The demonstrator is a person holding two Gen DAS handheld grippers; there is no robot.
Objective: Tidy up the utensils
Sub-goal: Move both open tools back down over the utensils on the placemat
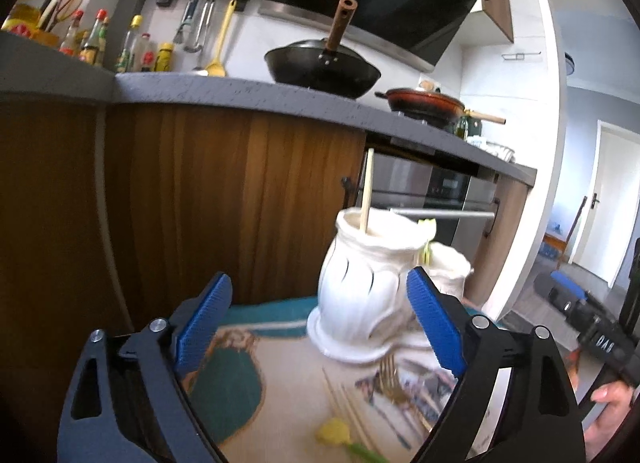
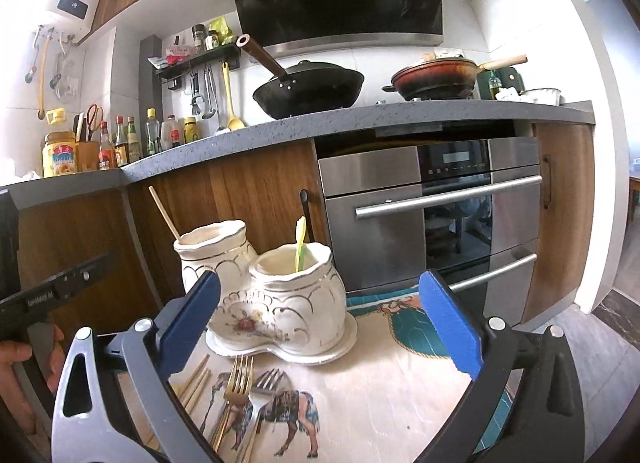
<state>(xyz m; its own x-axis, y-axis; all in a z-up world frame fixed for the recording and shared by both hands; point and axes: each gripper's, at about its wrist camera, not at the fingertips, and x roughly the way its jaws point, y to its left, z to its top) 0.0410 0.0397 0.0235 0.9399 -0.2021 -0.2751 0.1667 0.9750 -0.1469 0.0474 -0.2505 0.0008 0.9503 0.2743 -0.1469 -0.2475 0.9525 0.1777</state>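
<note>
A white double ceramic utensil holder (image 2: 280,303) stands on a patterned cloth (image 2: 380,395). Its left pot holds one wooden chopstick (image 2: 164,213); its right pot holds a yellow-green plastic utensil (image 2: 300,243). A gold fork (image 2: 236,383), a silver fork (image 2: 264,383) and several chopsticks (image 2: 196,383) lie on the cloth in front. My right gripper (image 2: 320,323) is open and empty above the forks. My left gripper (image 1: 320,327) is open and empty, close to the holder (image 1: 360,291). In the left wrist view, chopsticks (image 1: 352,411), a fork (image 1: 390,379) and a yellow utensil (image 1: 336,433) lie below.
Wooden cabinets (image 2: 248,191) and a steel oven (image 2: 432,207) stand right behind the holder. The grey counter (image 2: 360,119) above carries a black wok (image 2: 308,91), a red pan (image 2: 436,81) and sauce bottles (image 2: 120,143). The other gripper shows at each view's edge (image 1: 592,323).
</note>
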